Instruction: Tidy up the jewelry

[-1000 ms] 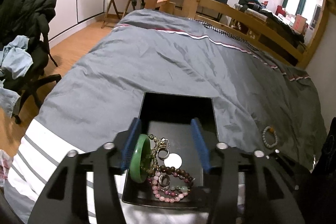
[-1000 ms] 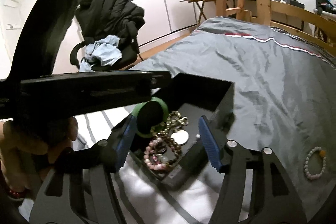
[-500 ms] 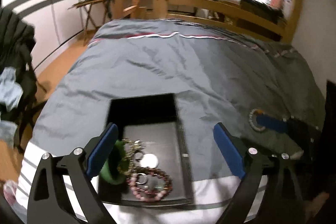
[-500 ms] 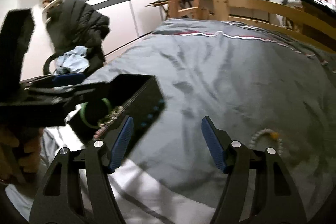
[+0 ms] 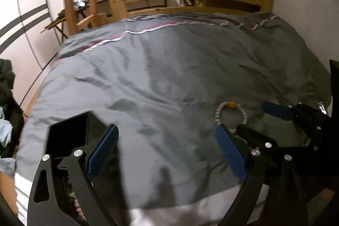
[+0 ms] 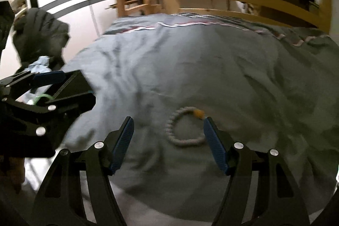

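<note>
Both views motion-blurred, edges smeared. Black jewelry box [image 5: 70, 135] mostly hidden behind left gripper [image 5: 165, 149] near finger, only its open far end and lid wall visible, contents cut off apart from a dim strip of beads at the lower left; in the right wrist view box [image 6: 74, 84] seen side-on, partly covered by the left gripper's black frame, with a sliver of green bangle [image 6: 42, 97] poking out. Hand under the left gripper barely visible, a blurred patch at the left edge of the right wrist view. Left gripper pitched down toward the grey duvet [image 5: 169, 69], jaws spread wide, nothing between them but bedding, box just outside its left finger. Right gripper [image 6: 168, 137] also pitched down, jaws partly spread and not pressing on anything, pale beaded bracelet [image 6: 185, 127] lying flat on the duvet between its 2 blue fingers [image 6: 125, 139], closer to the right one, contact with that tip not clear. Same bracelet [image 5: 231, 114] in the left wrist view just ahead of the left gripper's right fingertip, right gripper [image 5: 254, 120] straddling it from the right. Bracelet a closed loop, no real long axis, 1 orange bead at the far side, away from the right gripper.
</note>
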Demonstrator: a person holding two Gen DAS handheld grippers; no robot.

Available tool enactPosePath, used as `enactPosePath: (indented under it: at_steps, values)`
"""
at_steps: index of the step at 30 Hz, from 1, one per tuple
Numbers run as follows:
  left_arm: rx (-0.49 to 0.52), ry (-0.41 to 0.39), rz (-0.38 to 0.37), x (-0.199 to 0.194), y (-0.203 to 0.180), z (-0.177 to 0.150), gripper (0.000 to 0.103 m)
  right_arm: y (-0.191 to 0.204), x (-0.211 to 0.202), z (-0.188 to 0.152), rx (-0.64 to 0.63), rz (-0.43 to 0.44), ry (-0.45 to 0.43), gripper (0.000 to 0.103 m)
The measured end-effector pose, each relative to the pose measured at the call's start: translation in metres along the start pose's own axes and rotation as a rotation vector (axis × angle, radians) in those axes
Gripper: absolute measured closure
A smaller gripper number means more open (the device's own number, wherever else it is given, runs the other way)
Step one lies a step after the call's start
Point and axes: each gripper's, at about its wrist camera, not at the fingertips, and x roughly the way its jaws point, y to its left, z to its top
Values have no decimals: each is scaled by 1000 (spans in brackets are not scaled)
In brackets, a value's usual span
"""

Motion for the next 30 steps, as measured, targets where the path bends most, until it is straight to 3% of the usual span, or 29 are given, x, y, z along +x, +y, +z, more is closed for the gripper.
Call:
enactPosePath:
  at_steps: [5, 7, 11, 13, 16, 18, 19, 20, 23, 30]
  values:
    - [34, 8, -19, 31, -19, 4, 12, -31, 20, -12, 75, -15, 38, 36]
    - [21, 35, -71, 50, -25, 8, 12, -38, 27, -16, 109, -16, 47, 43]
    - [56, 30, -99, 84, -45, 12, 13, -52, 41, -22, 133, -10, 59, 69]
    - [72, 37, -101, 97, -51, 13, 24, -59, 47, -26, 154, -5, 65, 75]
    - [85, 88, -122, 114, -55, 11, 67, -66, 48, -28, 175, -15, 46, 90]
    - [114, 94, -137, 117, -60, 7, 83, -71, 45, -26, 190, -40, 27, 102]
    - [136, 92, -140, 116, -63, 5, 95, -74, 44, -26, 195, -49, 27, 102]
    - [158, 90, -142, 115, -68, 3, 100, -78, 43, -27, 215, -31, 23, 102]
    - [198, 82, -124, 110, -75, 0, 100, -84, 38, -27, 258, 18, 2, 102]
    - [118, 63, -156, 88, -59, 10, 103, -86, 22, -23, 322, 159, -24, 101]
